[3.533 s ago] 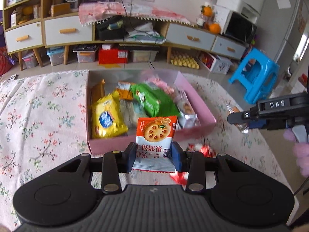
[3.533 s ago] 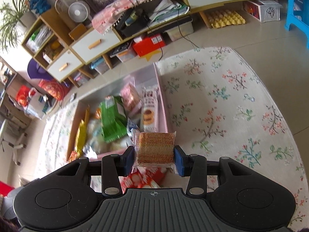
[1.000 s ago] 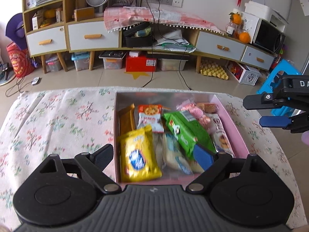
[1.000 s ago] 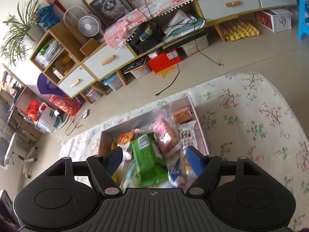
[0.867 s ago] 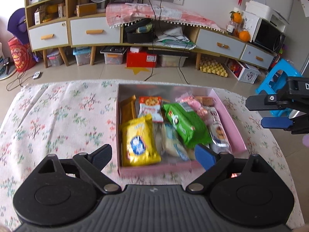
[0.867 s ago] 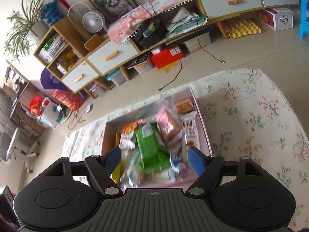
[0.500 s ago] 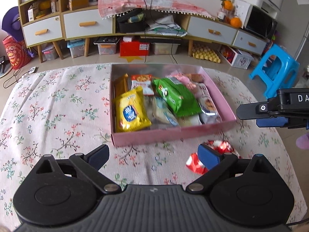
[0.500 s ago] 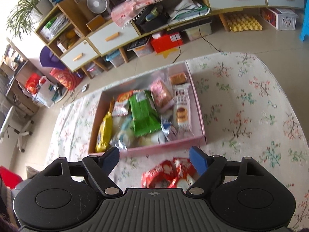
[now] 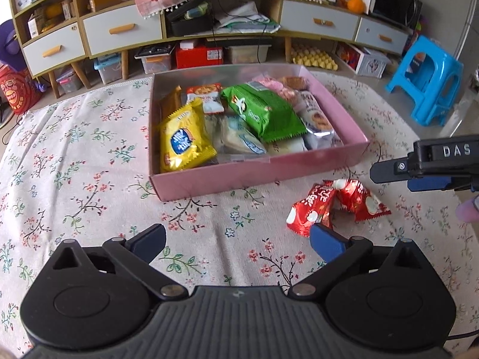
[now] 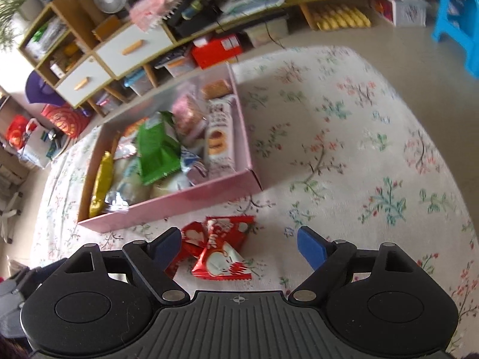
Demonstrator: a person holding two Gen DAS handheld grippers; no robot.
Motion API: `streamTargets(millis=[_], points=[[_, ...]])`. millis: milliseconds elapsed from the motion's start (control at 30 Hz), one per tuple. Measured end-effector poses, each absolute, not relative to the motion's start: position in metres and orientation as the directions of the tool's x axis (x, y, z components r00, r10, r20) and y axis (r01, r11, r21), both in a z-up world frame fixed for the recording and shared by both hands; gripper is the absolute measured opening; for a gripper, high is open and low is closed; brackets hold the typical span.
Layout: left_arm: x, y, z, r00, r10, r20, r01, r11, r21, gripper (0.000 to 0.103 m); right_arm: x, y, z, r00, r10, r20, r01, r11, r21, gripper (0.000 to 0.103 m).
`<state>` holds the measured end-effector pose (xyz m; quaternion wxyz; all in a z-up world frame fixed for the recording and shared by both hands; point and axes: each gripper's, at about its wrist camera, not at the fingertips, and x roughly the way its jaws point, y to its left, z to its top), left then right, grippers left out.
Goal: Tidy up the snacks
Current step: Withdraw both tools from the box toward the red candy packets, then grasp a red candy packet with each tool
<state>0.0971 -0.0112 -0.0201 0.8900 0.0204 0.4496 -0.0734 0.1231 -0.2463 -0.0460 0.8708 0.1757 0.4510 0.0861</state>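
Jaws of both grippers, left (image 9: 238,240) and right (image 10: 239,243), gaped wide, empty; red packets (image 10: 218,248) lay at 6 o'clock of the full box (image 9: 260,176).

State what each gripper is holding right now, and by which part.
Nothing is held. The left gripper and right gripper are both open and empty; the red snack packets lie loose on the tablecloth.

Both grippers released snacks: biscuit pkt (image 9: 204,93) & wafer (image 9: 295,83) now in pink box (image 9: 257,173); jaws spread.
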Motion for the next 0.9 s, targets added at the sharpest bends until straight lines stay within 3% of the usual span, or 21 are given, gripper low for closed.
streamTargets(millis=[200,300,700,867,900], points=[[0.107,-0.025,-0.029,0.564,-0.141,-0.814,0.173,0.984,-0.051,0.101,0.132,-0.247,-0.056,0.546,0.319,-0.774,0.035,0.915,0.402,0.086],[0.113,-0.032,-0.032,0.577,-0.177,-0.798,0.208,0.976,-0.066,0.095,0.138,-0.247,-0.06,0.527,0.332,-0.782,0.048,0.908,0.417,0.086],[0.126,-0.051,-0.048,0.542,-0.265,-0.797,0.287,0.95,-0.121,0.06,0.149,-0.255,-0.072,0.484,0.338,-0.807,0.106,0.893,0.438,0.087],[0.126,-0.053,-0.048,0.534,-0.292,-0.793,0.306,0.942,-0.14,0.036,0.15,-0.253,-0.072,0.48,0.338,-0.81,0.1,0.896,0.433,0.087],[0.126,-0.053,-0.048,0.537,-0.287,-0.793,0.304,0.943,-0.135,0.036,0.15,-0.252,-0.072,0.48,0.338,-0.81,0.099,0.896,0.432,0.087]])
